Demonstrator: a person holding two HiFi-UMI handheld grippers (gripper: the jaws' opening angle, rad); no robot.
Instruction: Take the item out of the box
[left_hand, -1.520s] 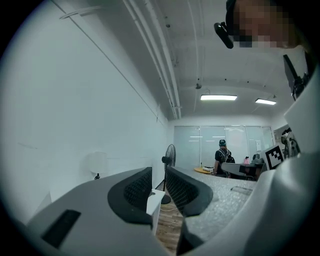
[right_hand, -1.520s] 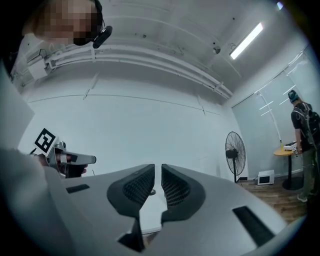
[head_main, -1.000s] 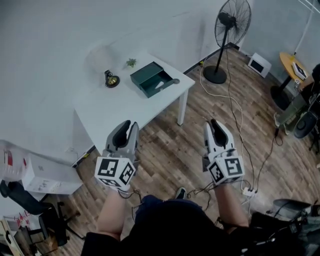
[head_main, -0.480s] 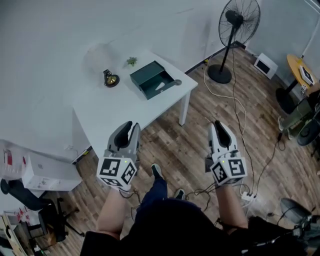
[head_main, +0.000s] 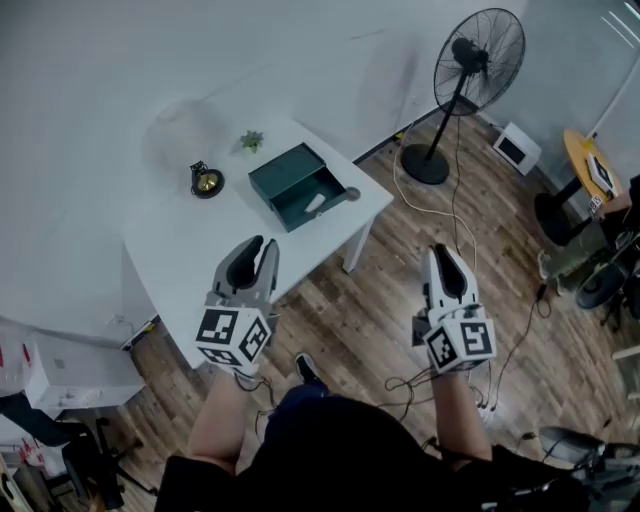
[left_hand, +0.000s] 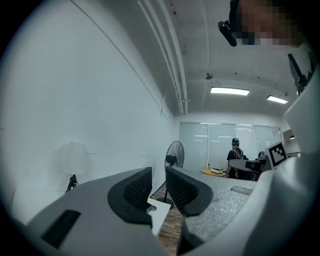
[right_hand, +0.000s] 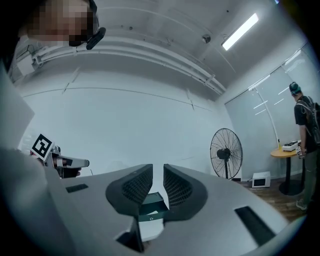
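Observation:
A dark green box (head_main: 296, 185) stands open on the white table (head_main: 230, 235), with a white item (head_main: 315, 203) lying inside it and a grey piece at its right edge. Both grippers hang in the air in front of the table, well short of the box. My left gripper (head_main: 252, 248) is over the table's near edge, jaws a little apart and empty (left_hand: 159, 182). Over the wooden floor, my right gripper (head_main: 443, 255) also has a narrow empty gap between its jaws (right_hand: 158, 180). In the right gripper view the box (right_hand: 152, 204) shows beyond the jaws.
A small plant (head_main: 251, 141) and a dark round object (head_main: 206, 180) sit at the table's back. A standing fan (head_main: 470, 60) with a trailing cable is on the right, near a yellow round table (head_main: 590, 165). A person (right_hand: 305, 145) stands far right.
The person holding the grippers has stepped forward, so the table and box have shifted slightly left in the head view. Both grippers keep about the same place, still empty.

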